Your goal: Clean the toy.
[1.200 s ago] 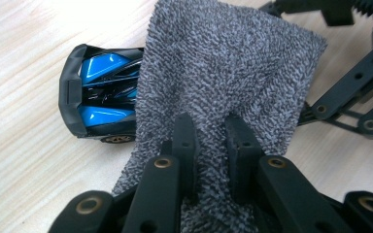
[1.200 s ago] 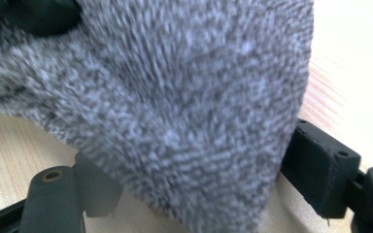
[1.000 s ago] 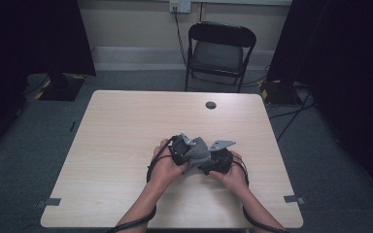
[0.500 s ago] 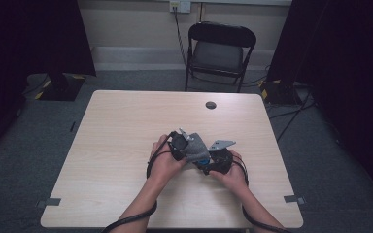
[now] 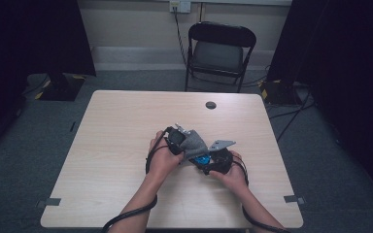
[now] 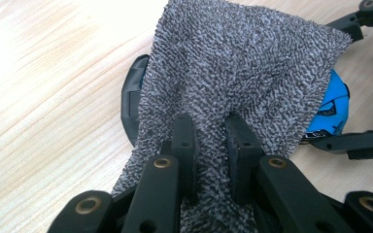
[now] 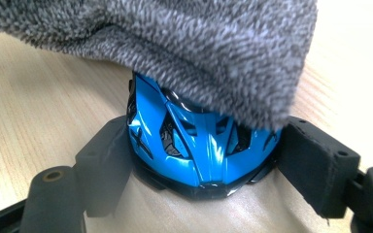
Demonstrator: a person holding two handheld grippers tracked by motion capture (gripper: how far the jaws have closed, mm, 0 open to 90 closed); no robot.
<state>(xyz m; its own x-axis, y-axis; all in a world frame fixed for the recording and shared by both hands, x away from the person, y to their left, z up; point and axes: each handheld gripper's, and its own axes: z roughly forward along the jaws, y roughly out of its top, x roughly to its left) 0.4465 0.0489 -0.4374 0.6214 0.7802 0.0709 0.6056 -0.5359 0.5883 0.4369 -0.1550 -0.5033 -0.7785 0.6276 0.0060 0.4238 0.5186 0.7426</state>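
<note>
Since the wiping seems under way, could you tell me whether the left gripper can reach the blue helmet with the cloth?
Probably yes: the left gripper pinches the grey cloth, already draped over the blue helmet.

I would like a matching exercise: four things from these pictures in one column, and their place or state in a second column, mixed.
1. grey cloth
2. blue helmet
3. black chair
4. small dark disc

A. behind the table's far edge
B. pinched in the left gripper
C. lying apart, near the far edge
D. between the right gripper's pads

Pairs: 1-B, 2-D, 3-A, 4-C
</note>
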